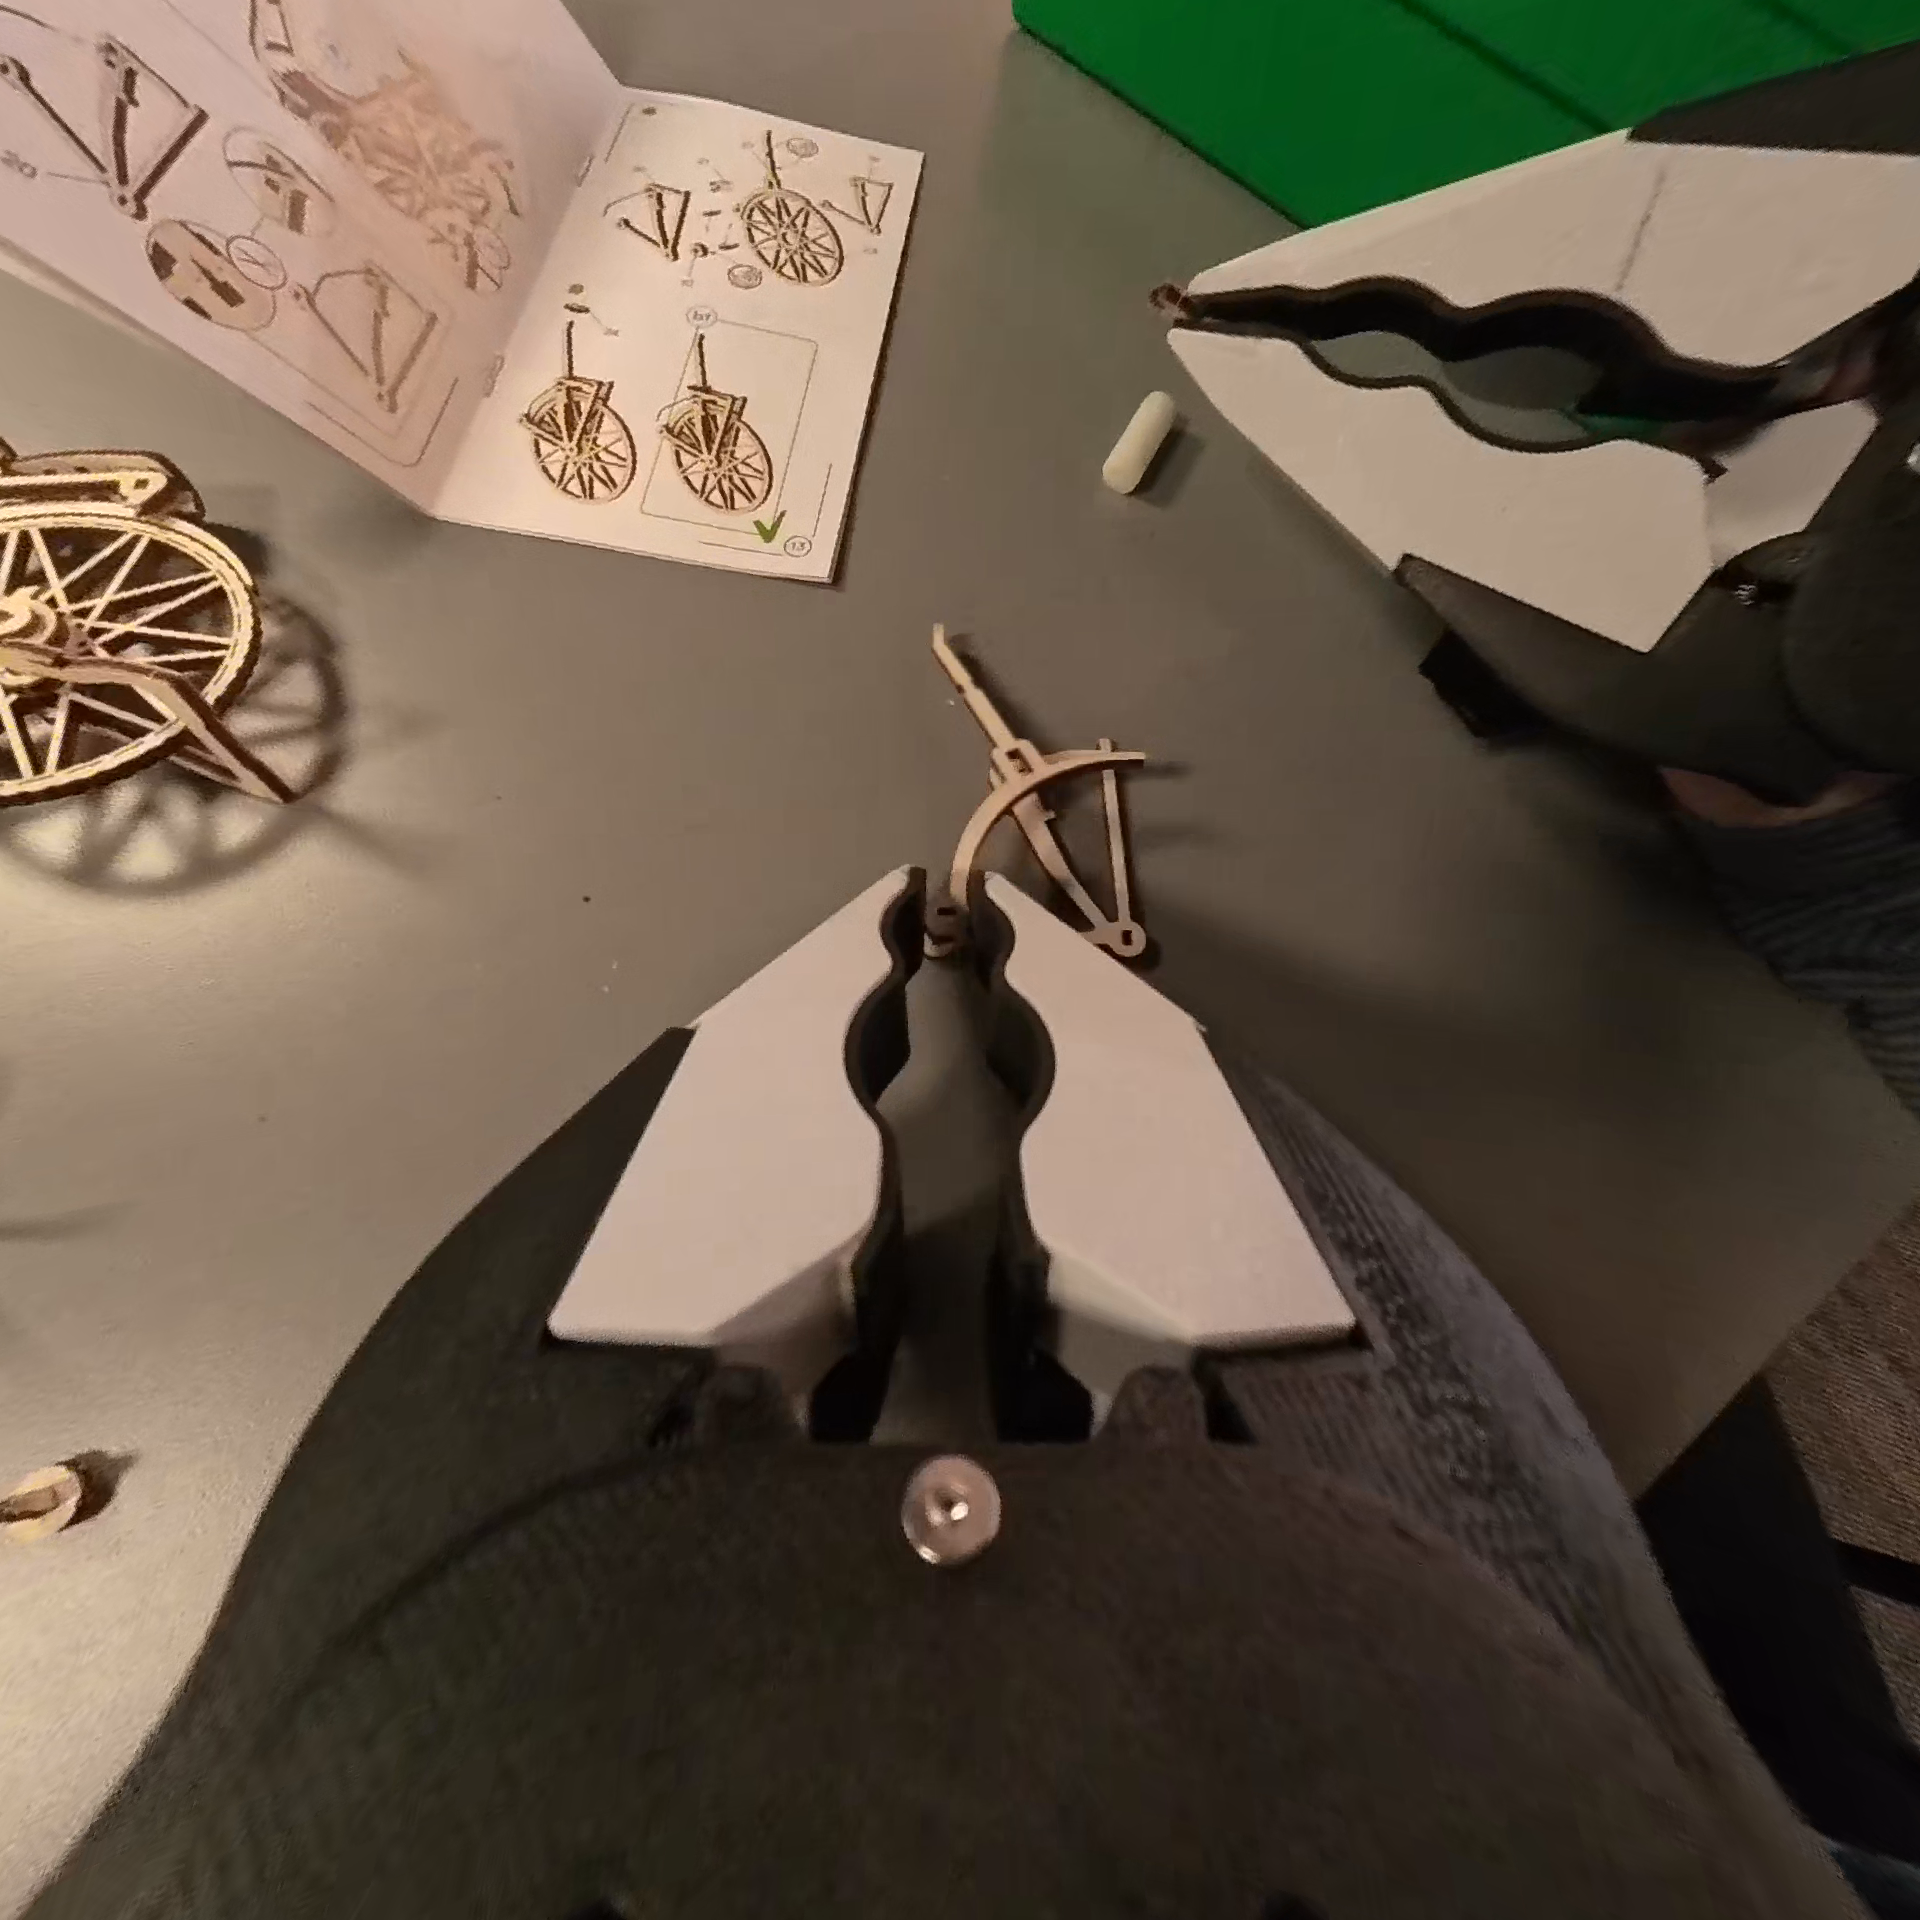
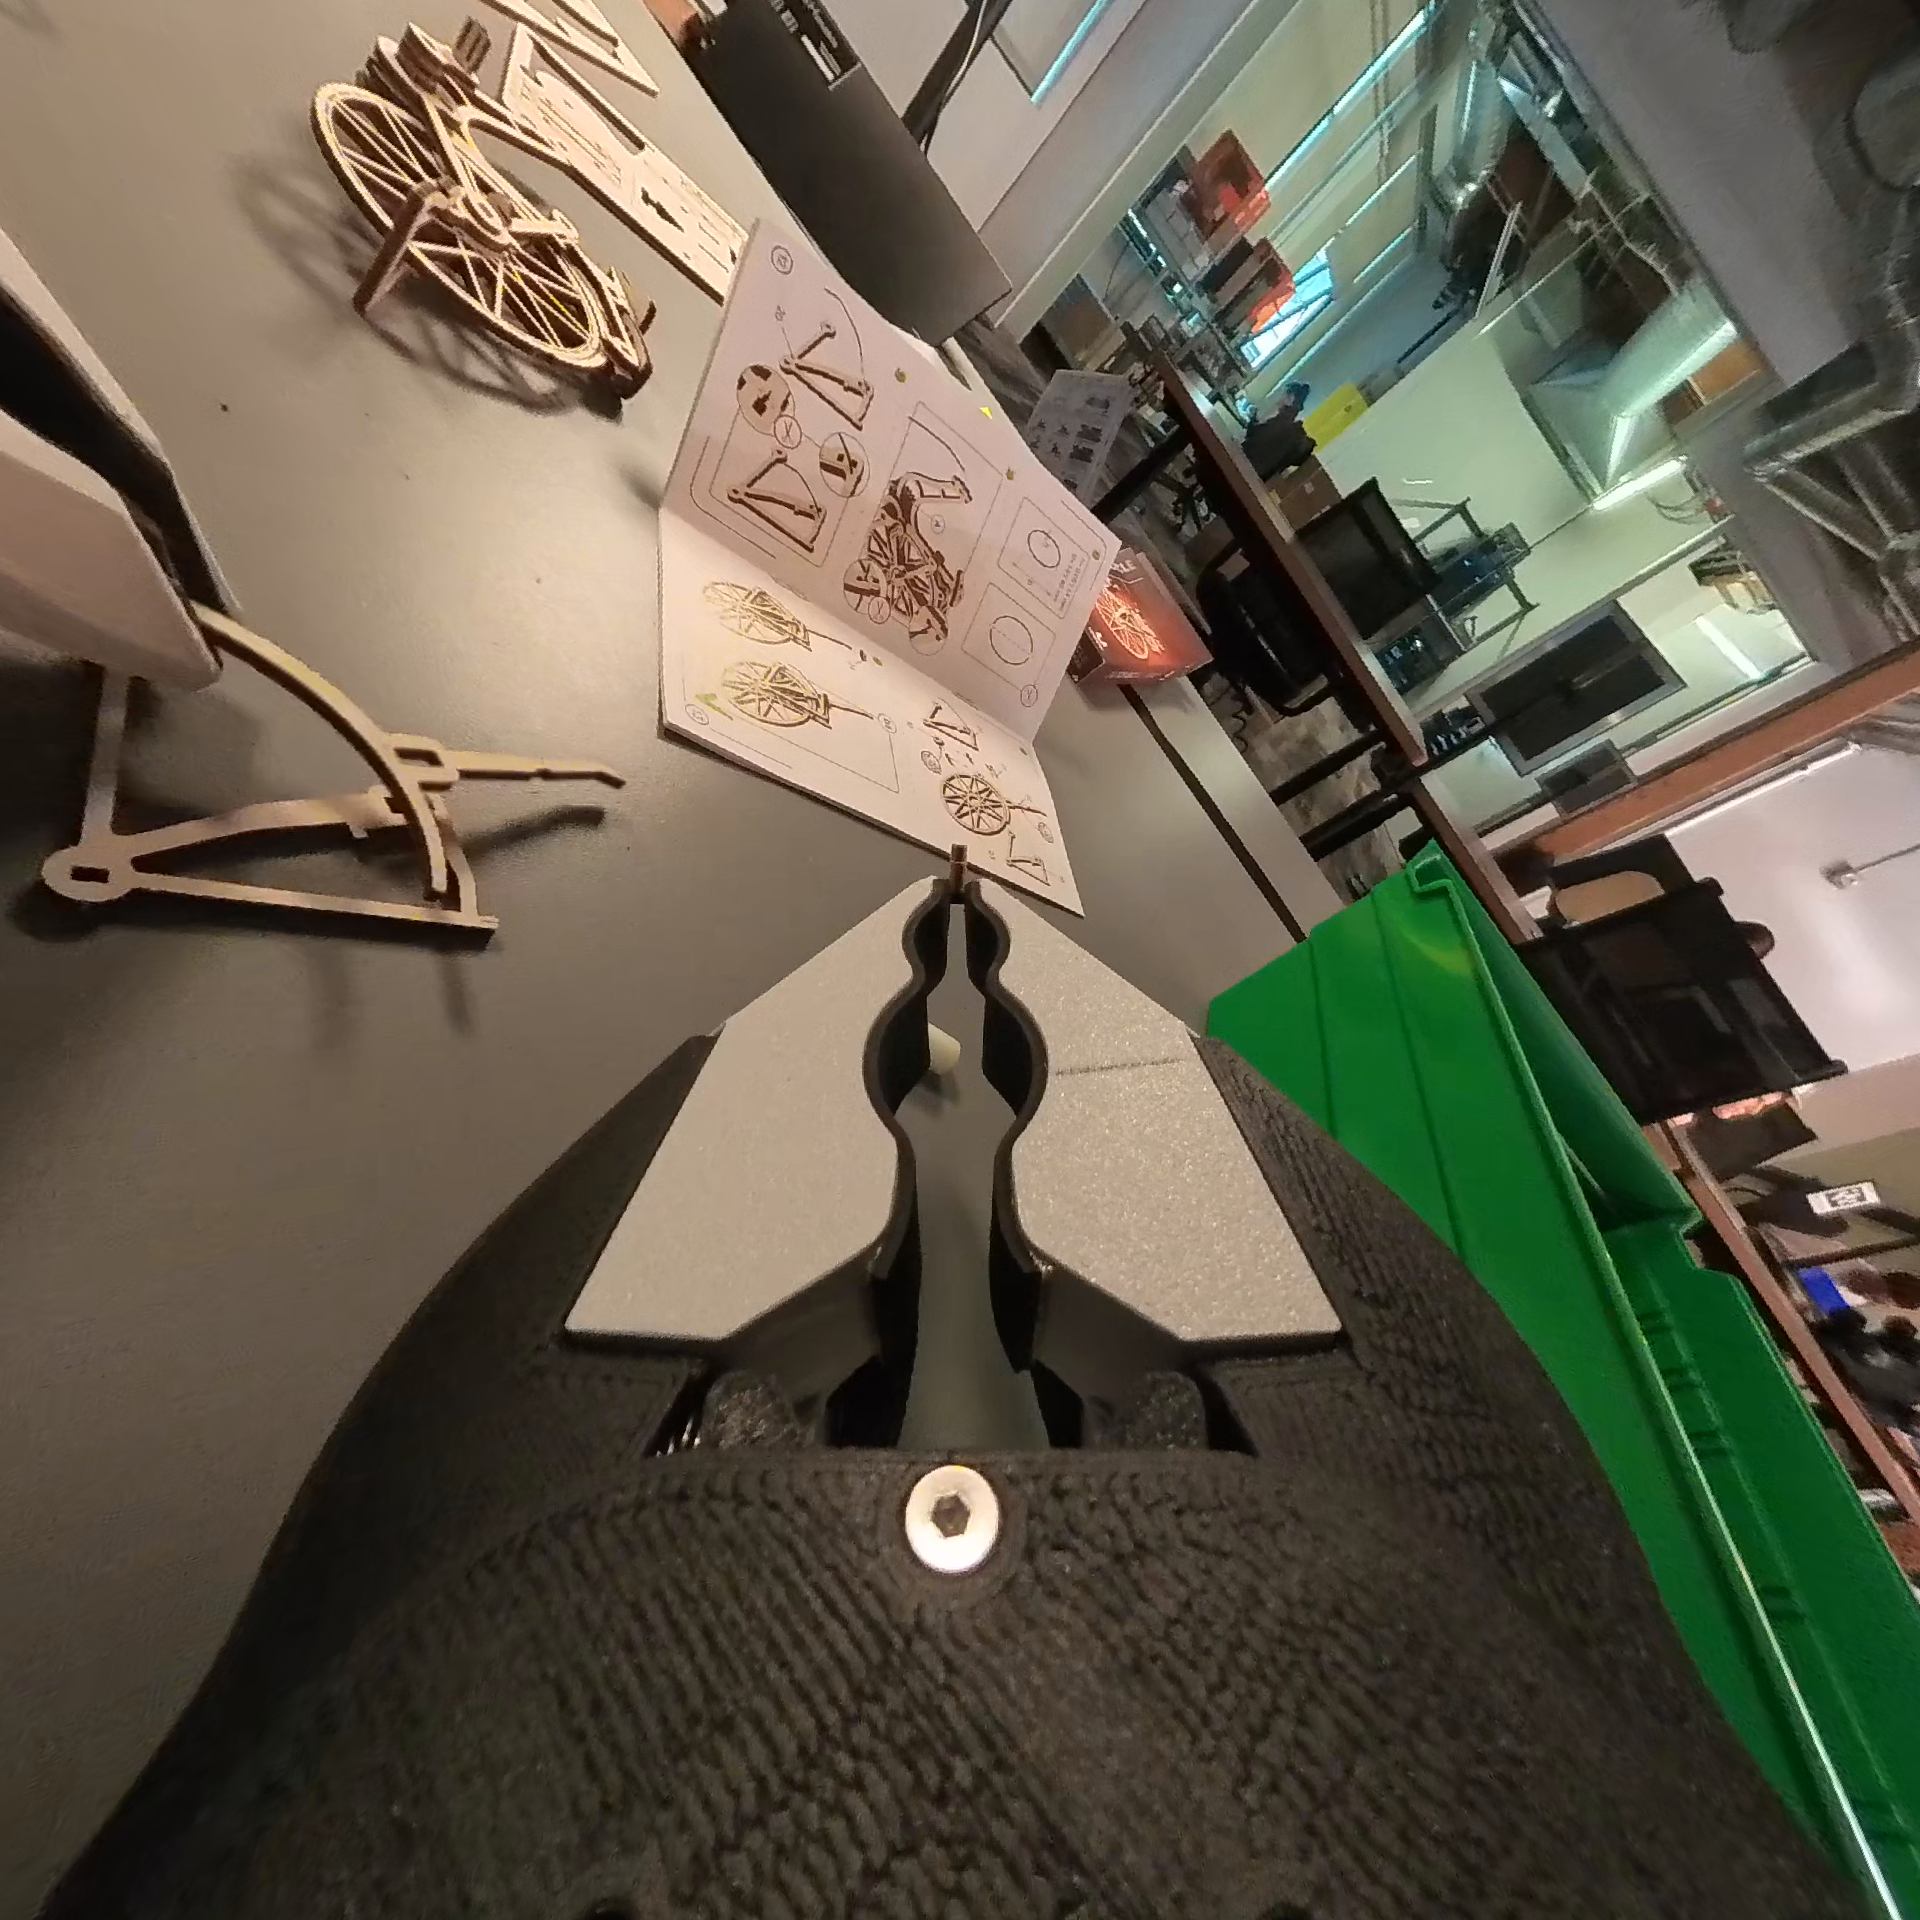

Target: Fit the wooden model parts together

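Observation:
My left gripper is shut on the end of a wooden frame part, a curved arc joined to a thin triangle and a rod, whose far side rests on the grey table. In the right wrist view the part hangs from the left gripper at the left edge. My right gripper is shut on a tiny wooden peg that pokes out past its tips. In the left wrist view the right gripper hovers up right of the frame part, apart from it.
A partly built wooden bicycle stands at the left. An open instruction booklet lies behind the frame part. A small white cylinder lies below the right gripper. A green bin is at the right. A small wooden piece lies near left. The left gripper's tips are roughly 12 cm from the right gripper's. The small white cylinder is closer to my right gripper, around 5 cm from its tips; the left tips are 12 cm off.

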Tool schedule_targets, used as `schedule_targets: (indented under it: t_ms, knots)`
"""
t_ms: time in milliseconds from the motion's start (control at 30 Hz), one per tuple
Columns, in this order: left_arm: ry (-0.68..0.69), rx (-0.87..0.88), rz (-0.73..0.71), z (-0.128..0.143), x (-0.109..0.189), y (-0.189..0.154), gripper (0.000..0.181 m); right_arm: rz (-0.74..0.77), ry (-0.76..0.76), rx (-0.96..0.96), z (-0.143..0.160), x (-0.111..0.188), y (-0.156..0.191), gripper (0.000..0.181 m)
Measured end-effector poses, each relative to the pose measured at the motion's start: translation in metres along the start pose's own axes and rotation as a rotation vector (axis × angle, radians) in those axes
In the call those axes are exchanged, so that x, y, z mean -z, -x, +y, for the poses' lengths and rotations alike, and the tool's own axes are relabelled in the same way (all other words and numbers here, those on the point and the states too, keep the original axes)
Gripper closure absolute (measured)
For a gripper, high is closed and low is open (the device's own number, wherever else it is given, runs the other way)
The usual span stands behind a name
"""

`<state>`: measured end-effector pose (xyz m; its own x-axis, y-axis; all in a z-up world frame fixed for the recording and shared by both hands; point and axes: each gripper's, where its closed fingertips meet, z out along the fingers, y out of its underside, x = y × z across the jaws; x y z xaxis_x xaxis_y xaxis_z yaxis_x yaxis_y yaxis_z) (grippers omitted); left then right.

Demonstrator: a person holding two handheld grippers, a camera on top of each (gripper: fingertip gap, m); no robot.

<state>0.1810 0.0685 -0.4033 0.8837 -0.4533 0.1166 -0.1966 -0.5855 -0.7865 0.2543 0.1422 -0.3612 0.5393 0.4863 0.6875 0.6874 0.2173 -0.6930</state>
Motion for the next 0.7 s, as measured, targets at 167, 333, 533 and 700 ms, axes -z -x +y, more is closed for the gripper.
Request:
schedule_targets:
  t_ms: [167,333,533,700]
  knots:
    - [-0.01,-0.006,-0.009,-0.0016,-0.0003,0.0002,0.175,0.0,0.0,-0.001,0.0,0.0,-0.0002,0.181]
    - [-0.003,-0.009,-0.006,-0.0007,-0.001,-0.0003,0.175,-0.001,-0.001,0.001,0.0,-0.0001,0.0001,0.181]
    - [0.013,-0.016,-0.005,-0.0006,-0.0048,-0.0017,0.175,-0.002,0.001,0.002,0.0001,-0.0003,0.0003,0.181]
    - [0.017,-0.008,-0.007,0.0007,-0.0043,-0.0009,0.175,-0.003,0.003,0.003,0.0003,-0.0005,0.0005,0.181]
